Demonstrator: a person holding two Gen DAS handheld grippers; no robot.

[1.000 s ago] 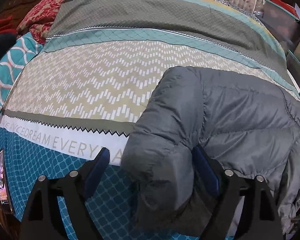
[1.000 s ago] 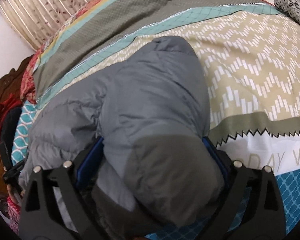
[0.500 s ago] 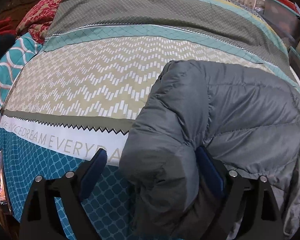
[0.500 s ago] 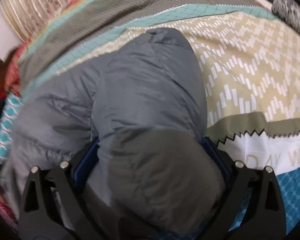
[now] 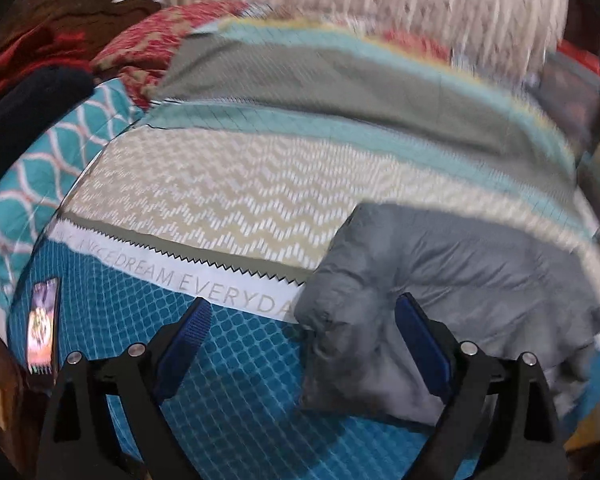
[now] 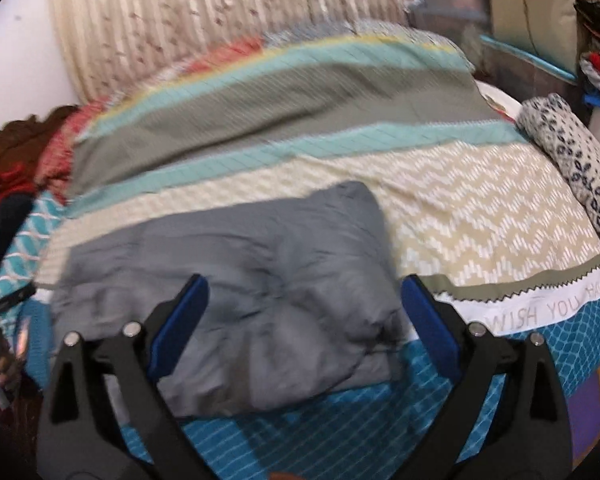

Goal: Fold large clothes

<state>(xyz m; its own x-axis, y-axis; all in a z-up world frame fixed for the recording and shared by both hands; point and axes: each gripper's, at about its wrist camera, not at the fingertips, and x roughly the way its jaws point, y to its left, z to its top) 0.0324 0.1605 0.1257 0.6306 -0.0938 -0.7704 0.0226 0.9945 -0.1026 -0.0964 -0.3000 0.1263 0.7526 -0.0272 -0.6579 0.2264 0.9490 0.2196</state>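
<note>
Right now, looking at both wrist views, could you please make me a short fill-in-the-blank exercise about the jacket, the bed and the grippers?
1. The folded puffer jacket is ____ in colour.
2. The jacket lies on a patterned ____.
3. The left gripper and the right gripper both have their jaws ____, with no pad pressing the jacket.
4. At the left edge of the bed, in the left wrist view, lies a ____ with a lit screen.

Missing words: grey; bedspread; open; phone
</note>
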